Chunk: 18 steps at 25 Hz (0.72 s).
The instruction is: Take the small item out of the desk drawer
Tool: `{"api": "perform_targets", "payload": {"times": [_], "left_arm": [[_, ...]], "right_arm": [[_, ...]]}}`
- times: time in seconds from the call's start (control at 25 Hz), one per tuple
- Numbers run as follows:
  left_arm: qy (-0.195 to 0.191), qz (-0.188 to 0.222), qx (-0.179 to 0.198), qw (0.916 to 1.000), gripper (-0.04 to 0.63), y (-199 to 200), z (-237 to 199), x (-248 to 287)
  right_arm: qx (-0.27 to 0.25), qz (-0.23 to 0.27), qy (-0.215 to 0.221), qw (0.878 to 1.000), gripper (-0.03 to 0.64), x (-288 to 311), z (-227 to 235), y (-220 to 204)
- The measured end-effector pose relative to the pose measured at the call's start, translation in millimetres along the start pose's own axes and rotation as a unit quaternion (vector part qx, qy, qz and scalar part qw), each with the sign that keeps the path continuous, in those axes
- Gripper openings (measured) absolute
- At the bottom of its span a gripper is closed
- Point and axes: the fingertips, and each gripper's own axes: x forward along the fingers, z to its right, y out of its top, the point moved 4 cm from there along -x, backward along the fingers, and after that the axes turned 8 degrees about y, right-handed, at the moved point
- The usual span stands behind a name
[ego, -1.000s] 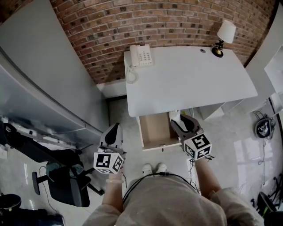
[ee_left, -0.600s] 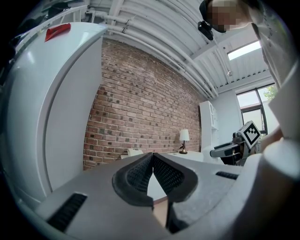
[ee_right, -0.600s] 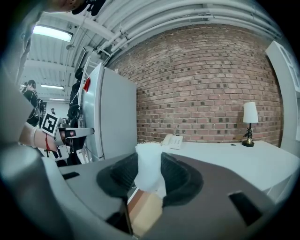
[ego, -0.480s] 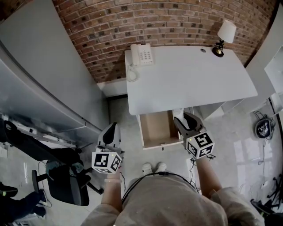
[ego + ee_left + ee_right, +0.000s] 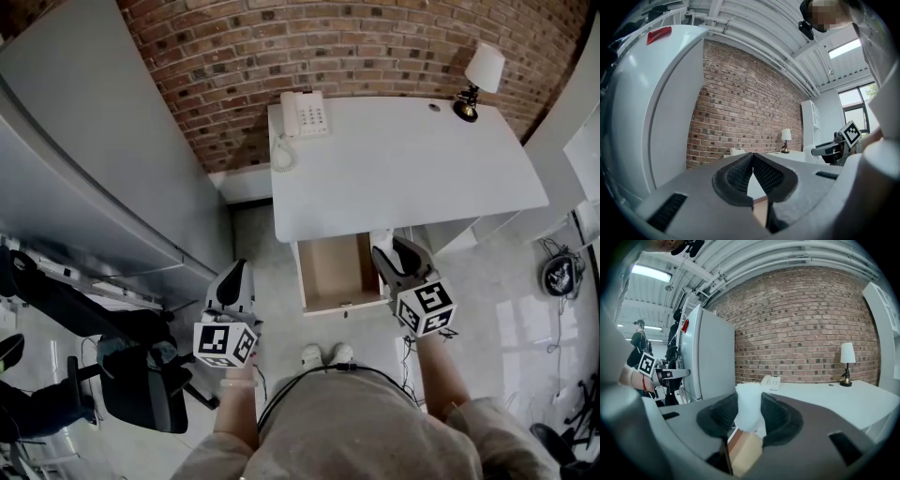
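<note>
Right gripper view: the small white item [image 5: 748, 401] is seen pinched between the fingers [image 5: 777, 416] of the right gripper [image 5: 749, 411], held above the open drawer [image 5: 330, 267] and tilted slightly down. Removal is judged nearly done, with only carrying away left. The left gripper [image 5: 753, 165], its fingers pressed together on nothing, is held level, well apart at the left.

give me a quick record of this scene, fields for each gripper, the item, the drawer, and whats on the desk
left gripper: jaws together, nothing between them; held to the left of the drawer
right gripper: jaws closed on the small white item
small white item: gripped, at the drawer's right edge in the head view
drawer: open, pulled out from under the desk's front edge
desk: white top, against a brick wall
on desk: telephone back left, lamp back right
</note>
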Motion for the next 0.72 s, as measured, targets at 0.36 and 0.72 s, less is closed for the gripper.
{"api": "perform_targets", "payload": {"times": [0.36,0.72], "left_arm": [[0.006,-0.003,0.001,1.0,0.006,-2.2,0.0,-3.0],[0.011,-0.005,0.004,0.9999,0.006,-2.8,-1.7,-5.3]], "right_arm": [[0.007,0.002,0.002,1.0,0.16,-0.5,0.8,-4.6],[0.014,0.005,0.008,1.0,0.16,1.9,-0.4,-8.3]]}}
